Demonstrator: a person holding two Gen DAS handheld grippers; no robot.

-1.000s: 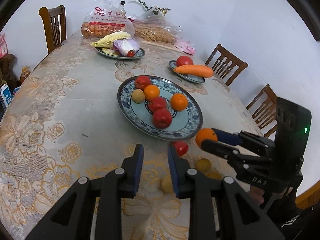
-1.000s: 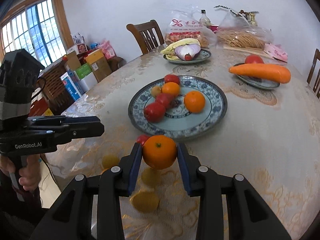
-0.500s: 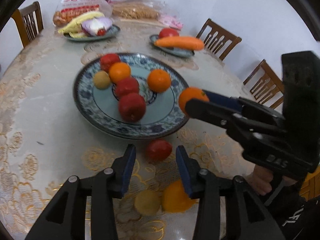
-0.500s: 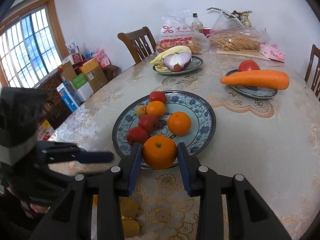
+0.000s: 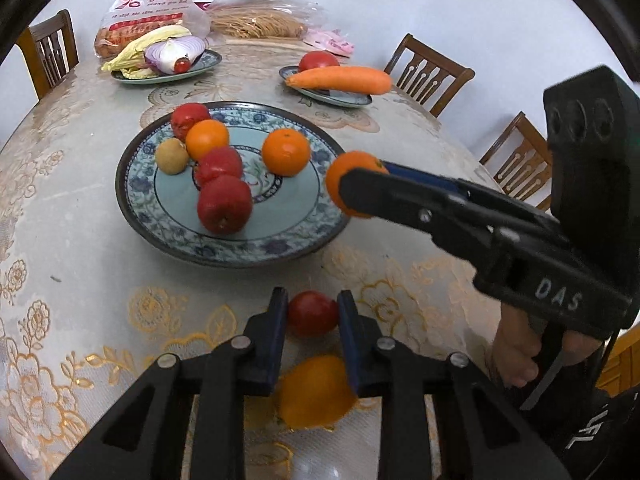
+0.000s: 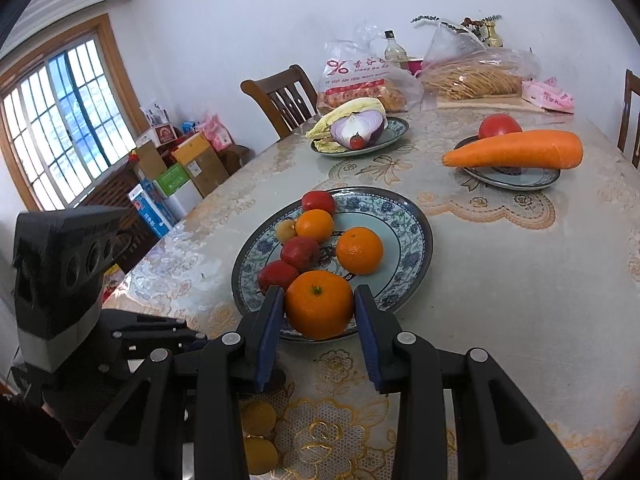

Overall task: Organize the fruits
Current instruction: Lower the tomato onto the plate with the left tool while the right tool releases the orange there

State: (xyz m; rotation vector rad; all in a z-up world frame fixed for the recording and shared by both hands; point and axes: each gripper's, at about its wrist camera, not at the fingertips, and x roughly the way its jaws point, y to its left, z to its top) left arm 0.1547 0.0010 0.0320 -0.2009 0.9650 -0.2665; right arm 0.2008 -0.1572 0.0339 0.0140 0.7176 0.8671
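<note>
Right gripper is clamping a round orange fruit over the blue-patterned ceramic plate's rim; left gripper is straddling, fingers parted, a small red fruit.

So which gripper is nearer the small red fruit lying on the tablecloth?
Left. The left gripper has its fingers on either side of the small red fruit; the right gripper holds an orange over the big plate's rim.

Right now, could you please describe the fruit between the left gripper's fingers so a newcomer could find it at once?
Start at the big blue-patterned plate in the middle of the table. Just off its near rim, on the lace cloth, the left gripper straddles a small red fruit. It is the only red fruit lying off the plate; the loose fruits nearer the table edge are orange or yellow.
</note>
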